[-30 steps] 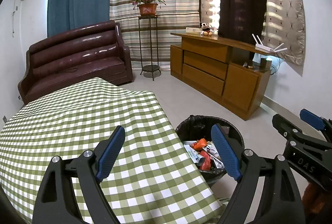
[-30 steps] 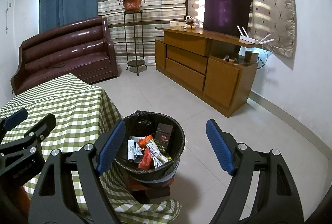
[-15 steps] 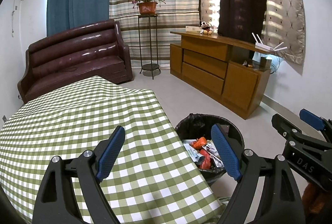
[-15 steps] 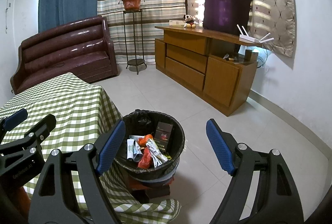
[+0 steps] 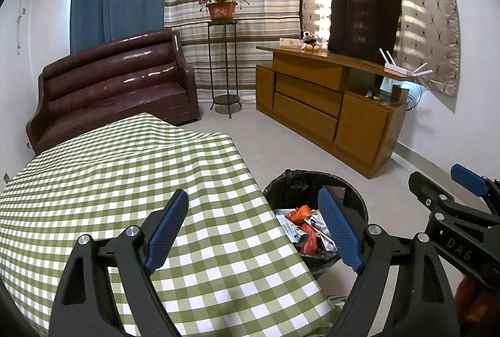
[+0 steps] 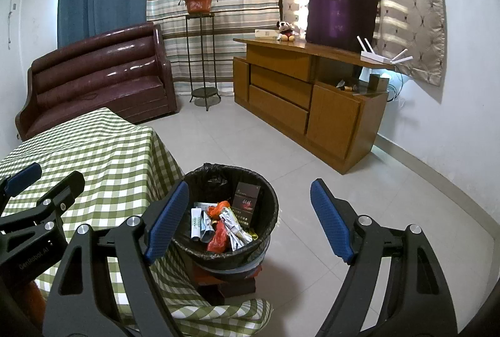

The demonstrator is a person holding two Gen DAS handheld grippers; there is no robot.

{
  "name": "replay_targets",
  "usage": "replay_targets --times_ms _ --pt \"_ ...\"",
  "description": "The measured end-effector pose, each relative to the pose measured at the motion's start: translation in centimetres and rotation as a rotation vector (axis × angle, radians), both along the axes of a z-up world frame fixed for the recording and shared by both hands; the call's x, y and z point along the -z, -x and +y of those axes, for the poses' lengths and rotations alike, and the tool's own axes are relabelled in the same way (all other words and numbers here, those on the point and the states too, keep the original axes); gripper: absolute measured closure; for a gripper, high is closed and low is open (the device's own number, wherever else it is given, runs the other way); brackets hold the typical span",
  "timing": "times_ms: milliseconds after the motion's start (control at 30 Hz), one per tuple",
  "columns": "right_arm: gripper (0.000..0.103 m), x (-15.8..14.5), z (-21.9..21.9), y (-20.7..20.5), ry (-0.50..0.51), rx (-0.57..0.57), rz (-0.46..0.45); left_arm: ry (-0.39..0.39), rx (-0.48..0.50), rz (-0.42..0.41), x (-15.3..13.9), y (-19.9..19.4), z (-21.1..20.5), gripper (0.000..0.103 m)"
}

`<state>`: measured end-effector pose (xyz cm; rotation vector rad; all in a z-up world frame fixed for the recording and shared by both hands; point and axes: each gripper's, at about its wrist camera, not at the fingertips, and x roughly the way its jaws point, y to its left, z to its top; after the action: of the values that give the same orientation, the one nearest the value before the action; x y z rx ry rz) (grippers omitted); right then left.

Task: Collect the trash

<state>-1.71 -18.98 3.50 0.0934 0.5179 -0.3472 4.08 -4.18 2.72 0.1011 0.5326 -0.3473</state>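
Both the left gripper and right gripper hover with jaws spread and empty, the crumpled wrappers and dark carton already in the black-lined round bin beside the green-checked worktop, probably light, crinkly stuff best pinched by an edge.

The left gripper and the right gripper are side by side, both jaws wide apart and empty.

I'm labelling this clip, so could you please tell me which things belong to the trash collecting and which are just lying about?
Job:
trash bin
wrappers
dark carton
left claw
right claw

Lying about:
sofa
potted plant
router
plush toy
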Motion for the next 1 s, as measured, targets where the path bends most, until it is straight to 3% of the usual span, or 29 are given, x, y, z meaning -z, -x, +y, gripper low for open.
replay_targets --times_ms 1000 --pt "0.025 -0.09 -0.04 0.07 -0.001 -0.001 0.002 -0.002 0.002 0.005 0.23 0.11 -0.21 0.021"
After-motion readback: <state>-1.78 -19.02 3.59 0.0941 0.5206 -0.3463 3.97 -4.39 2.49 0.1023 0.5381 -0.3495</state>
